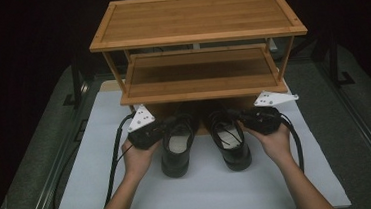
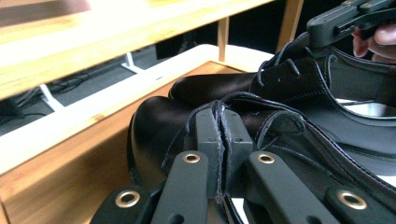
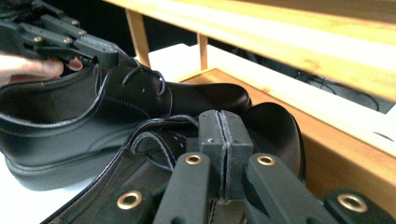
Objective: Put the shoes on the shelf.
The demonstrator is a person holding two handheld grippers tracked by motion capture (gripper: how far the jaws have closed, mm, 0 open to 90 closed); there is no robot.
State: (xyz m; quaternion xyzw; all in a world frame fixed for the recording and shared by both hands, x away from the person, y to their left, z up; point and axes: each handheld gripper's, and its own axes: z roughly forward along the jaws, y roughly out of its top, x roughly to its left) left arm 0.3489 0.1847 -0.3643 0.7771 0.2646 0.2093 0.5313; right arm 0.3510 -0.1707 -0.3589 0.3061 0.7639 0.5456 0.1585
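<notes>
Black leather lace-up shoes, a pair, sit side by side on the white sheet that covers the desk (image 1: pixel 105 191), toes already under the lowest tier of the bamboo two-tier shoe rack (image 1: pixel 198 33). The left shoe (image 1: pixel 176 145) has its upper rim by the laces pinched in the left tool (image 1: pixel 164 126), whose jaws are clenched on a thin fold of leather, as the left gripper view shows. The right shoe (image 1: pixel 232 143) is held the same way by the right tool (image 1: pixel 239 116), its pads squeezed together on the collar edge in the right gripper view. Both heels lie out on the white sheet, nearer the person.

My reading is that the step in hand is sliding the pair forward onto the wooden bottom board (image 2: pixel 60 177) of the rack. To do it well, both shoes should travel level and parallel, soles skimming the board and not tipping, so the toes do not catch on its raised front lip. The grips sit on soft leather edges, so a steady, slow push is safer than a jerk, which could pull the rim free. Keep the tools low enough to pass beneath the middle shelf (image 1: pixel 201 78).

No brand, label or writing can be read on the shoes, the rack or the tools.
</notes>
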